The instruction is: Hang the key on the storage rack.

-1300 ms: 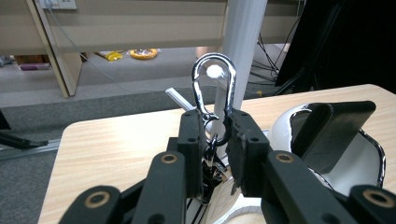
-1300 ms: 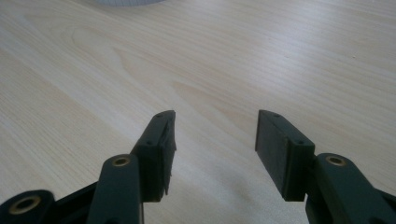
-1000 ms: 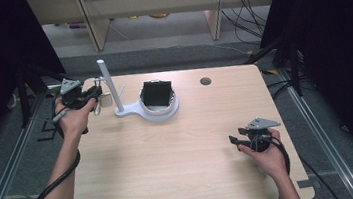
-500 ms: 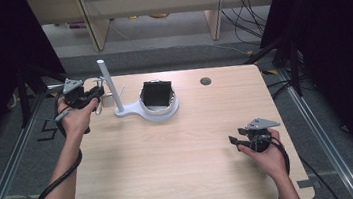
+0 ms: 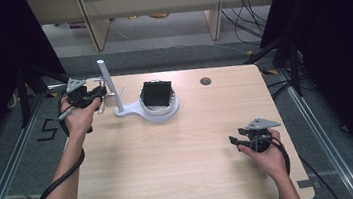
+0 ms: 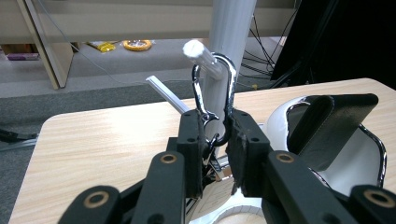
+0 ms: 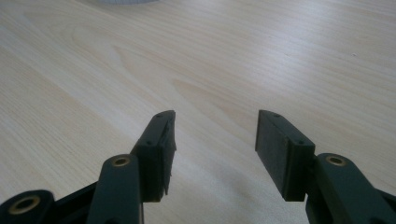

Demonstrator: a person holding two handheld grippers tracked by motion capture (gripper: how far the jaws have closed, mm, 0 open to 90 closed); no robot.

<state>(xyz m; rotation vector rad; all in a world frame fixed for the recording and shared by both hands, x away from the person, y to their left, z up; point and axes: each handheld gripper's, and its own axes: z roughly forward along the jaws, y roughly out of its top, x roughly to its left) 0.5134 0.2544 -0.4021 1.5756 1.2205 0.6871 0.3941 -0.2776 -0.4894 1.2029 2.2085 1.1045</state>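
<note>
A silver carabiner (image 6: 230, 88) is looped over a short white peg (image 6: 201, 55) that sticks out of the white stand's post (image 6: 232, 28). My left gripper (image 6: 217, 135) is shut on the carabiner's lower end. In the high view the left gripper (image 5: 99, 92) sits just left of the post (image 5: 109, 84) at the table's far left. My right gripper (image 5: 234, 138) rests low near the front right of the table. Its jaws (image 7: 215, 140) are open over bare wood with nothing between them.
The stand's white base (image 5: 130, 110) widens into a ring holding a black box (image 5: 157, 94), also close on the right in the left gripper view (image 6: 331, 126). A thin white rod (image 6: 168, 93) slants from the post. A cable hole (image 5: 205, 81) lies at the back.
The left gripper has shifted slightly toward the post with the carabiner in it. The right gripper has stayed where it was.
</note>
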